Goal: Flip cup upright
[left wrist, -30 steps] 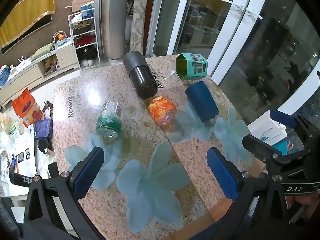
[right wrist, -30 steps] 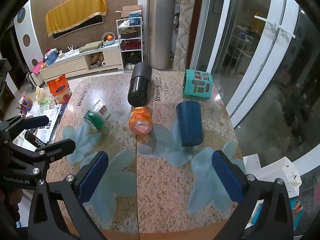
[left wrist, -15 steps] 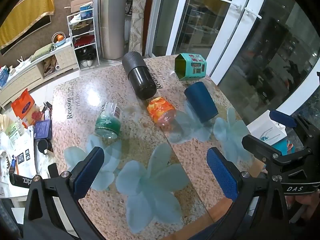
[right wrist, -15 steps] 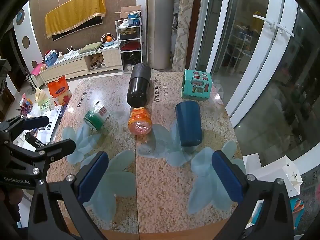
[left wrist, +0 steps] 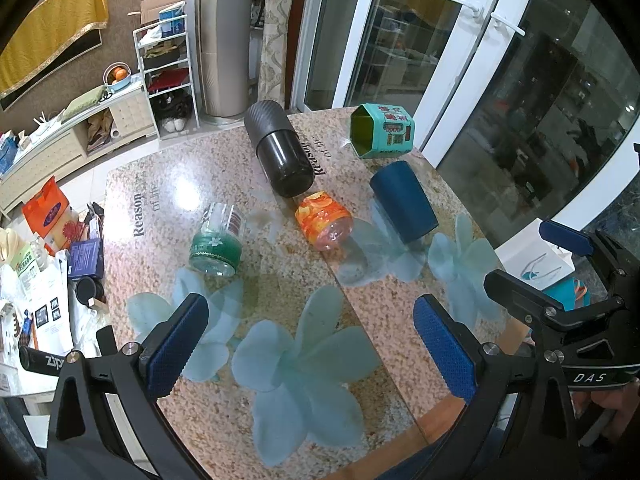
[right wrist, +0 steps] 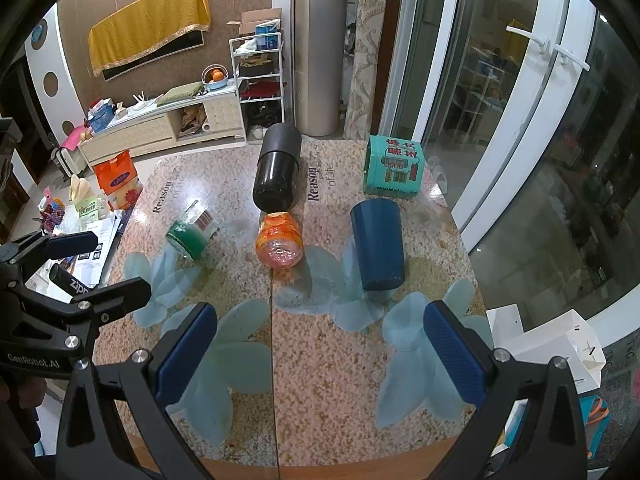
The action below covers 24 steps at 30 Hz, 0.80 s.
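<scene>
Several cups lie on their sides on the granite table (left wrist: 280, 292): a dark blue cup (left wrist: 403, 203) (right wrist: 378, 245), an orange patterned cup (left wrist: 325, 221) (right wrist: 279, 240), a green-banded glass cup (left wrist: 218, 240) (right wrist: 193, 234) and a large black tumbler (left wrist: 279, 156) (right wrist: 278, 174). My left gripper (left wrist: 310, 350) is open and empty above the near table edge. My right gripper (right wrist: 320, 354) is open and empty, short of the blue and orange cups.
A teal carton (left wrist: 382, 131) (right wrist: 394, 170) lies at the table's far right. Glass doors (right wrist: 520, 120) stand to the right, a white paper bag (right wrist: 560, 352) sits on the floor, and clutter (left wrist: 44, 264) lies left of the table.
Both views have shifted only slightly; the cups sit a touch lower and closer in frame. Both grippers stay open and nothing on the table has moved.
</scene>
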Motion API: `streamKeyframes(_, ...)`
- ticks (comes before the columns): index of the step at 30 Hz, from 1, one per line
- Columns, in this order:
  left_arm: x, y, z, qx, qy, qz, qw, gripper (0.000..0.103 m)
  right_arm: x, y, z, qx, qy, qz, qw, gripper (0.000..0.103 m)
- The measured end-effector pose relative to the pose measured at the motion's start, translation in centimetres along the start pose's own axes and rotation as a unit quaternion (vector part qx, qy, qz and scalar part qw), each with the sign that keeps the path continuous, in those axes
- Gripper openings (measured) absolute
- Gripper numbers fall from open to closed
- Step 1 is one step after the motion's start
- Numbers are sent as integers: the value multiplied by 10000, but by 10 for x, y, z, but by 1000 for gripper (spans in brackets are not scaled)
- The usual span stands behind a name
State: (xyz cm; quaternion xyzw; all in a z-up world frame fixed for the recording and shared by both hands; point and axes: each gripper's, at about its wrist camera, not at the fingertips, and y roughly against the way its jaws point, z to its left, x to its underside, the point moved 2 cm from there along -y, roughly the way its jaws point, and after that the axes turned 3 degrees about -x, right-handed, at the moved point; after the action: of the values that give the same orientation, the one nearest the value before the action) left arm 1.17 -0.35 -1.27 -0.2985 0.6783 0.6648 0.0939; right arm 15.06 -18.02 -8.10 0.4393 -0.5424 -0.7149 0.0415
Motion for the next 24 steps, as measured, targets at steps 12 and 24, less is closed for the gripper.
streamKeyframes(12,2,-2,0,25,22,44,10000,103,0,-4,0,-39,-10,74,10000,103)
streamKeyframes(24,-5,-26,2,176,164,220,9995,103,-5,-19,-12,-150,-47,327,9993,103)
